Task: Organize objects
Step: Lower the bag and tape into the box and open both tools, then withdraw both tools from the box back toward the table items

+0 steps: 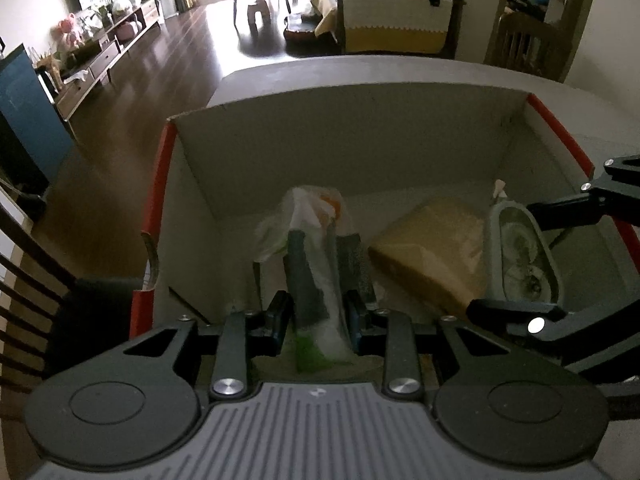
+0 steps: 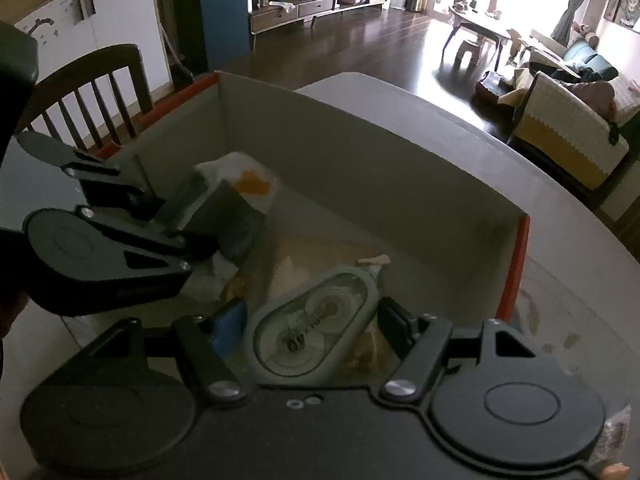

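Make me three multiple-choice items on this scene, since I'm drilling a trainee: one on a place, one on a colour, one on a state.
1. Where does the yellow block lie?
A. inside the cardboard box
B. on the floor
C. on the chair

2. What colour is the box's outer edge?
A. blue
B. red
C. green

3. What is the right claw doing?
A. hanging open over nothing
B. gripping the box wall
C. closed on the correction tape dispenser

Answers:
1 A, the block rests on the box floor, beside the dispenser.
2 B, red strips run along both side walls.
3 C, its fingers press the dispenser's two sides, while the left claw clamps a plastic-wrapped packet.
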Demonstrator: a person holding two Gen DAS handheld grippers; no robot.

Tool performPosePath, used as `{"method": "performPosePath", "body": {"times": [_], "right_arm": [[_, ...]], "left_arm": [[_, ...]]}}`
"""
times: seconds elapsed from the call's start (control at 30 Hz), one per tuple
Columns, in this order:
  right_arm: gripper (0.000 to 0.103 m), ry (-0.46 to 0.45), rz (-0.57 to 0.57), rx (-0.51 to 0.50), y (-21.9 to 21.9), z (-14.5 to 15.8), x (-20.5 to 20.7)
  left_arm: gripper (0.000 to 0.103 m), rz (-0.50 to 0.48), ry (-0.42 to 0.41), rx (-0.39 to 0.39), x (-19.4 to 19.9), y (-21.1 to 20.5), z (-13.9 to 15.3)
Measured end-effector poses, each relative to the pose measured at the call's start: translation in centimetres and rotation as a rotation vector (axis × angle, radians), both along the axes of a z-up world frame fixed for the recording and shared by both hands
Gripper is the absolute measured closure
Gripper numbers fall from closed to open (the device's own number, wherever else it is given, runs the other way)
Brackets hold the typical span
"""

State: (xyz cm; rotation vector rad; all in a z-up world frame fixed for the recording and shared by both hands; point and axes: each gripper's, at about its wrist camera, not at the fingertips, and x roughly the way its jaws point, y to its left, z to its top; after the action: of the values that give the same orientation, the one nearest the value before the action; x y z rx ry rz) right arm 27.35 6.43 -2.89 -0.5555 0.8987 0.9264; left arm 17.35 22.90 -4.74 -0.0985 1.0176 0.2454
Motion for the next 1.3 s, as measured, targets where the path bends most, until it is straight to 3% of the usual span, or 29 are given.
{"method": "performPosePath", "body": {"times": [0.07, 0.1, 0.2, 0.3, 0.83, 1.2, 1.3], "right_arm": [[0.032, 0.005, 0.003, 0.013, -0.4, 0.3, 0.0], [0.031, 0.010, 0.004, 0.022, -0.6, 0.4, 0.0], [0.025, 0.008, -0.003, 0.056, -1.6, 1.3, -0.1], [0.024, 0.019, -0.008, 0.102, -3.0, 2.3, -0.2], [0.022, 0.027, -0.083, 0.275, -14.6, 7.1, -2.6], [0.018, 0.001, -0.174, 0.298, -25.5, 8.2, -1.2], [0.016, -0.010, -0.200, 0.288, -28.3, 7.9, -0.7]], "left_arm": [[0.070, -0.002, 0.004, 0.005, 0.1, -0.2, -0.1], [0.058, -0.003, 0.007, 0.004, 0.0, -0.3, -0.1], [0.040, -0.012, -0.024, -0.022, -0.5, -0.7, 0.3], [0.026, -0.022, -0.058, 0.009, -1.2, -1.9, 1.4], [0.026, -0.040, -0.209, 0.007, -4.0, -9.4, 8.1], [0.026, -0.087, -0.249, -0.016, -3.0, -18.5, 9.6], [0.019, -0.096, -0.248, -0.031, -2.4, -20.8, 9.4]]}}
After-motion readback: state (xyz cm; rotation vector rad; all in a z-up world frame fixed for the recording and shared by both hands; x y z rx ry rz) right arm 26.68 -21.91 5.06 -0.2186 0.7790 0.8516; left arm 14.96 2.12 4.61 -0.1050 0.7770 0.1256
